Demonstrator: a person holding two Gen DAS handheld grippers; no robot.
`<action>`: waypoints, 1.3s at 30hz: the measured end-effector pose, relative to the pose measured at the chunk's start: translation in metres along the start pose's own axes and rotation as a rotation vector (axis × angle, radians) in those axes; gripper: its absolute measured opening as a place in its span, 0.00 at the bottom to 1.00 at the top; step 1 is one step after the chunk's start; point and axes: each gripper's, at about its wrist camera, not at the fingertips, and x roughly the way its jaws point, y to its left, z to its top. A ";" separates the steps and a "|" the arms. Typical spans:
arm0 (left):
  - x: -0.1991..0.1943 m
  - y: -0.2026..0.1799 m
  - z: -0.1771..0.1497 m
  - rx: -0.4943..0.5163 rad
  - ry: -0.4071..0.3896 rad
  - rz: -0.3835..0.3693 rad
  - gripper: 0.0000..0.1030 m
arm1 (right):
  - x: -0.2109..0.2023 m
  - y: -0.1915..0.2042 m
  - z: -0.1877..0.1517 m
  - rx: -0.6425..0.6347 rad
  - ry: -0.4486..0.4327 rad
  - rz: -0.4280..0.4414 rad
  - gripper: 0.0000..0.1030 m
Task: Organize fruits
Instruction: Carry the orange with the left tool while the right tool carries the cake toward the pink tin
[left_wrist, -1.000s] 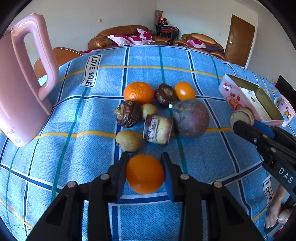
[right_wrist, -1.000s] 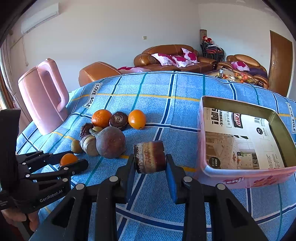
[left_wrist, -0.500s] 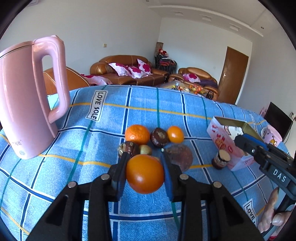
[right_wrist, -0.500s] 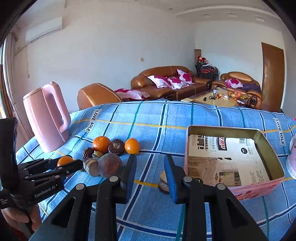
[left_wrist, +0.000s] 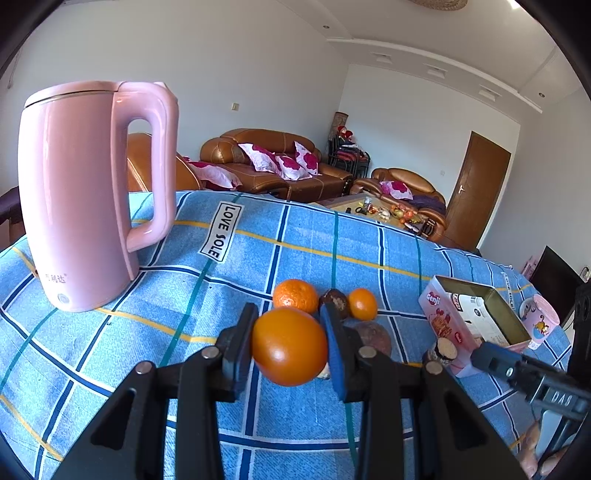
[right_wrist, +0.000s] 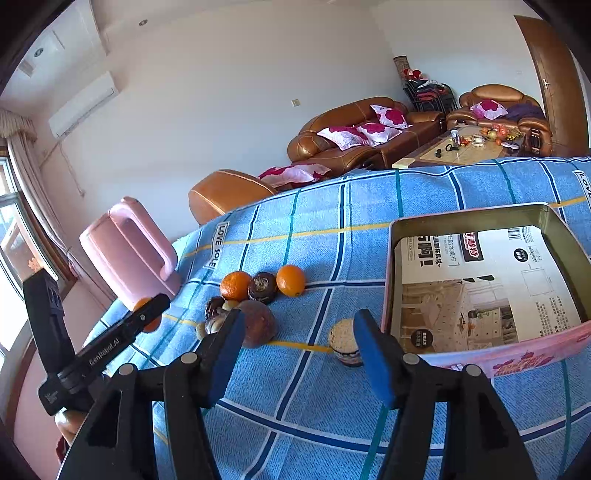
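Right wrist view: a second ago the right tongs (right_wrist: 299, 332) pinched a short piece of sugarcane (right_wrist: 345, 348); now it stands on end on the desk (right_wrist: 332, 406) just beside the pink tin box (right_wrist: 480, 360), and the jaws are opening with nothing between them. The left tongs (left_wrist: 290, 345) have risen off the cloth, pads pressed on an orange (left_wrist: 289, 346) lifted above the fruit pile (left_wrist: 325, 302). Both tongs point down at a slant. The desk wears a blue checked cloth (left_wrist: 295, 413); a pink kettle (left_wrist: 85, 192) stands at the left, brown sofas (left_wrist: 280, 166) behind.
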 end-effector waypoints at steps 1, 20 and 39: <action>-0.001 -0.001 0.000 0.003 0.002 0.002 0.35 | 0.002 0.002 -0.006 -0.007 0.025 -0.013 0.61; 0.001 -0.006 -0.005 0.008 0.024 0.004 0.35 | 0.063 -0.010 0.000 -0.002 0.161 -0.285 0.44; 0.003 -0.064 -0.009 0.077 -0.064 -0.065 0.35 | -0.022 -0.017 0.024 -0.040 -0.190 -0.219 0.36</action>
